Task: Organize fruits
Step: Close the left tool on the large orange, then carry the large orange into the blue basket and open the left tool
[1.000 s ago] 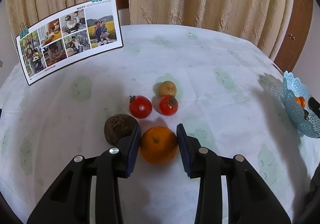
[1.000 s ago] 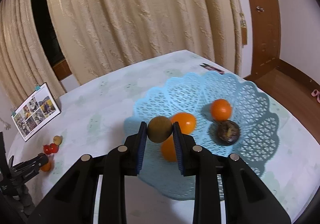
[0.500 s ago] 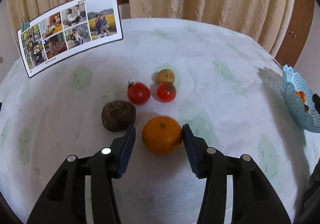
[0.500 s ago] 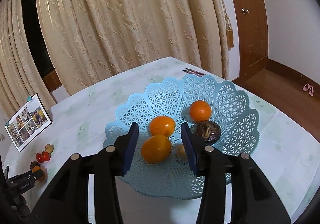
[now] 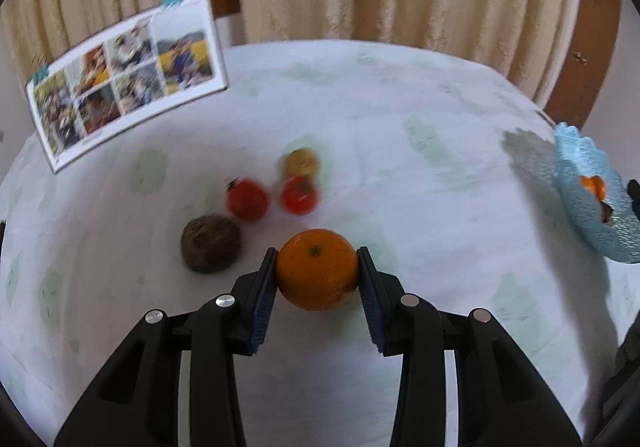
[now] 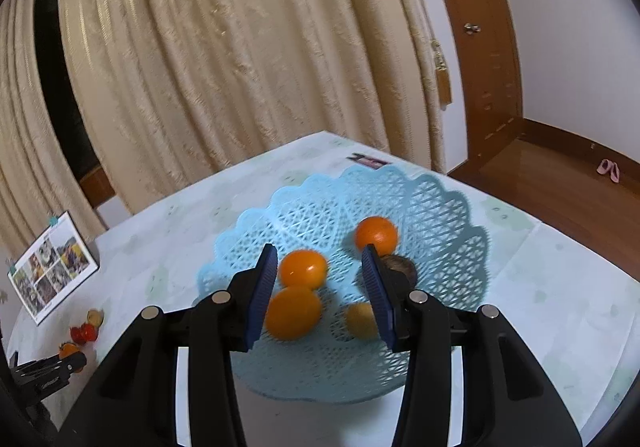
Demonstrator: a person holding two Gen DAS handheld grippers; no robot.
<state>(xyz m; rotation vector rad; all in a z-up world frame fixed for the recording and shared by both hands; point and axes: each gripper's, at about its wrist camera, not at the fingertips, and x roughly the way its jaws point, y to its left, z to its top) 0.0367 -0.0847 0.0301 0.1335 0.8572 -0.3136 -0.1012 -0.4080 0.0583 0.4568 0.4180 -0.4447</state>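
My left gripper point(image 5: 317, 266) is shut on an orange point(image 5: 317, 268) and holds it over the tablecloth. Beyond it lie a dark brown fruit point(image 5: 211, 248), two red tomatoes point(image 5: 247, 199) point(image 5: 299, 195) and a small yellow fruit point(image 5: 302, 162). My right gripper point(image 6: 320, 271) is open and empty above the light blue lattice basket point(image 6: 448, 215). The basket holds three oranges point(image 6: 376, 233) point(image 6: 303, 268) point(image 6: 293, 313), a small yellow-brown fruit point(image 6: 359, 320) and a dark fruit point(image 6: 400, 265) partly hidden by the right finger.
A photo board point(image 5: 124, 77) stands at the table's back left. The basket's rim point(image 5: 588, 203) shows at the right edge of the left wrist view. Curtains hang behind the table. A wooden door frame point(image 6: 472, 47) and floor lie to the right.
My left gripper closed on the orange and lifted it. My right gripper let go of the small yellow-brown fruit into the basket, opened and rose.
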